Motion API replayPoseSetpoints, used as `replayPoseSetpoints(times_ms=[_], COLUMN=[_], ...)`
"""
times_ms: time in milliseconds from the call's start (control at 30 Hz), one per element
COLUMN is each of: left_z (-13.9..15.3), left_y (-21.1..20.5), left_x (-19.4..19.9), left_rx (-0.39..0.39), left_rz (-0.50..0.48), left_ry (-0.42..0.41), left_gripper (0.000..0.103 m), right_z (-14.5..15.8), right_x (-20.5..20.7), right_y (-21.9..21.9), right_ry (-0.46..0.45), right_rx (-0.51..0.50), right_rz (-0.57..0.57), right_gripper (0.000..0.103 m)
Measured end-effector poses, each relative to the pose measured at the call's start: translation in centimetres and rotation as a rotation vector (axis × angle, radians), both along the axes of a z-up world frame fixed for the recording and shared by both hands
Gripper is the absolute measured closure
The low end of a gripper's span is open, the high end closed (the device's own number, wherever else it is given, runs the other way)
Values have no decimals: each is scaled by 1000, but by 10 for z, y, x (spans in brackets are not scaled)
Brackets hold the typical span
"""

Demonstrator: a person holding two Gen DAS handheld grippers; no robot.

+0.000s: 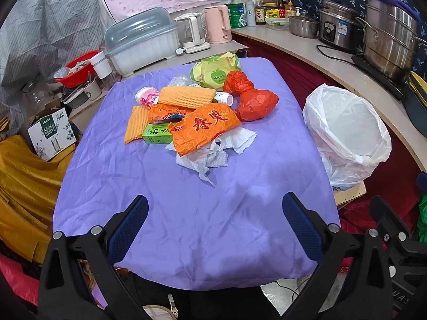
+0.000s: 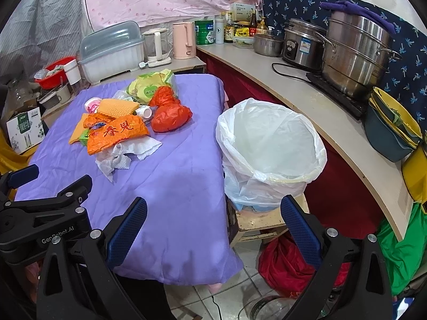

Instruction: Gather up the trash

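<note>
A heap of trash lies mid-table on the purple cloth (image 1: 186, 226) (image 2: 170, 192): an orange wrapper (image 1: 205, 130) (image 2: 117, 133), crumpled white tissue (image 1: 213, 154) (image 2: 120, 160), a red crumpled bag (image 1: 253, 101) (image 2: 170, 116), orange foam netting (image 1: 186, 97), a small green box (image 1: 156, 134), a yellow-green bag (image 1: 213, 70) (image 2: 148, 85). A bin lined with a white bag (image 1: 347, 130) (image 2: 272, 144) stands right of the table. My left gripper (image 1: 214, 208) hangs open over the near cloth. My right gripper (image 2: 213, 209) is open near the table's right edge, before the bin.
A counter (image 2: 320, 112) curves along the right with steel pots (image 2: 355, 53), a rice cooker and bottles. Behind the table sit a dish box (image 1: 144, 42), kettles and a red basin (image 1: 77, 69). A cardboard box (image 1: 50, 133) and yellow cloth lie left; a red bag (image 2: 283, 266) is on the floor.
</note>
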State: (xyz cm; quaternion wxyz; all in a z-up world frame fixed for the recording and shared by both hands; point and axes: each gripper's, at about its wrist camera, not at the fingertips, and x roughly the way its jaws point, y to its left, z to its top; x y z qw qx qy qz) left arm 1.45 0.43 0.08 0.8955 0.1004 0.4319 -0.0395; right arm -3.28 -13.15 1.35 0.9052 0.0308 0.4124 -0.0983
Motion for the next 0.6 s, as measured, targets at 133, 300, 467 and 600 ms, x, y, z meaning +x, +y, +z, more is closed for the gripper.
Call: replayPoseSetpoints(times_ms=[133,300,467,600], left_z=[-1,-4,-7,-8], left_y=[0,0,1,2], left_x=[1,2,5,5], left_rx=[2,4,7,8], left_rz=[2,6,11,14], left_ry=[1,4,11,16], left_gripper=[7,7,7,7], right_z=[-2,-3,-4,-5], right_x=[2,5,7,10], right_y=[0,1,2,3], right_ry=[4,5,7,9], right_rx=[2,2,5,5], right_rz=[3,6,6,10], right_gripper=[7,7,7,7])
